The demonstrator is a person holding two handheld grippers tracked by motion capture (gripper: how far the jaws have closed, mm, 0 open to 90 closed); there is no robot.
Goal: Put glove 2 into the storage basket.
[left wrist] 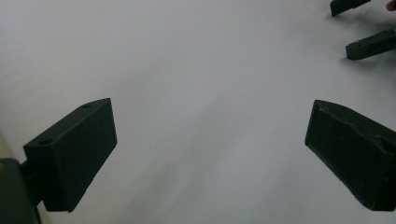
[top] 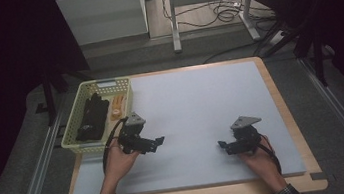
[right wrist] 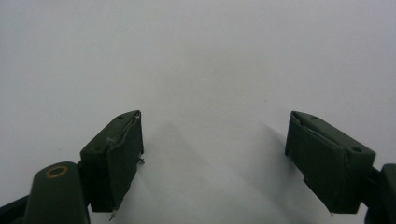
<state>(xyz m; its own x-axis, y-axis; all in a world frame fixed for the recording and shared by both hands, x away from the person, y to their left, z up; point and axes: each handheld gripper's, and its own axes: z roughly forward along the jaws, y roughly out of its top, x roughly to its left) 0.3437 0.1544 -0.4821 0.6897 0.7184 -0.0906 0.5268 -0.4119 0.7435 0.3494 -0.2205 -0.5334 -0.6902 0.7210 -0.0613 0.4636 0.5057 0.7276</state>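
Two grippers and one stocked basket make up the count on this table. Item one, far left: a pale green plastic basket (top: 74, 128) at the left edge of the grey mat (top: 197, 109), holding a bundle of black things, possibly gloves or cloth (top: 93, 118), with an orange piece (top: 117, 105) against its right wall; what either thing is cannot be told at this size. Item two: the left gripper (top: 153, 144), held low over the mat just beside the basket's near right corner, pointing rightward away from it; in the left gripper view its jaws stand wide apart with bare mat between them and nothing gripped. Item three: open mat in the middle, with nothing lying on it. Item four: the right gripper (top: 225, 146), held over the near right part of the mat, well apart from the basket, pointing left toward its partner; in the right gripper view its jaws likewise stand apart and grip nothing, the mat plain beneath. The right gripper's tips also appear at the top right corner of the left gripper view. Status, as judged: the work looks unstarted, the basket's contents all inside and untouched; reaching in, taking out and laying on the mat would all remain.
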